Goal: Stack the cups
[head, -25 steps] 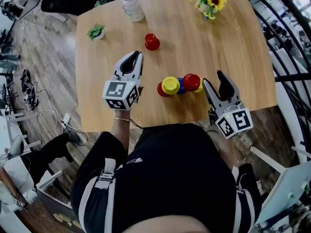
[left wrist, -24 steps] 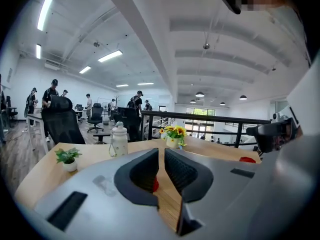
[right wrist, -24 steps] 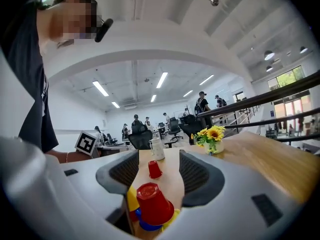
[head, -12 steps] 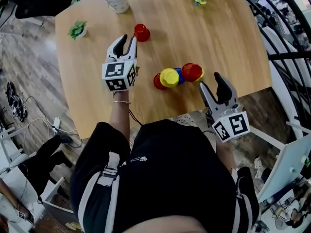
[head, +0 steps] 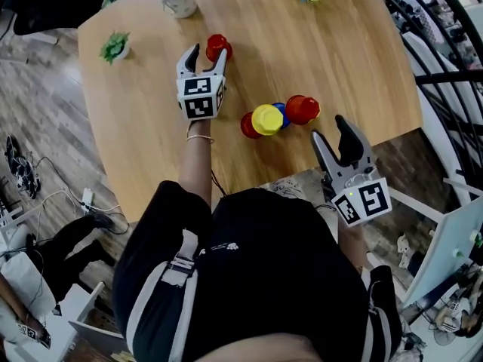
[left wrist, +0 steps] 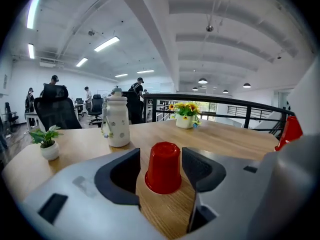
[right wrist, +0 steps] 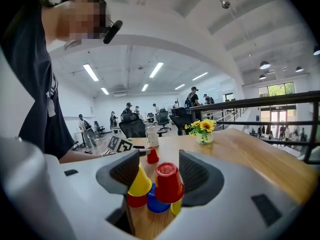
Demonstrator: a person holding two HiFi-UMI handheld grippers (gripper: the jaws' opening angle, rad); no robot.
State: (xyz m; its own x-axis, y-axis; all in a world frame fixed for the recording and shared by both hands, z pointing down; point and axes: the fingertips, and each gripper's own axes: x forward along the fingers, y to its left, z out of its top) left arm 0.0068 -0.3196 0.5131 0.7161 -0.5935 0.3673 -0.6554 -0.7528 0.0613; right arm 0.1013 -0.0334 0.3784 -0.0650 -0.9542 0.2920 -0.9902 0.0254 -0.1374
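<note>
From the head view, our left tool (head: 202, 51) reaches toward the far-left part of the tabletop (head: 339, 44), where one lone red cup (head: 217, 46) stands upside down. Our right tool (head: 336, 127) hangs off the near edge, jaws apart and empty, facing the cup cluster (head: 272, 117). In the left gripper view the jaws have just been opening and straddle the lone red cup without pressing it, set for a grasp, we judge. The right gripper view lets us count the cup cluster: two red, two yellow, one blue, so six cups in all.
</note>
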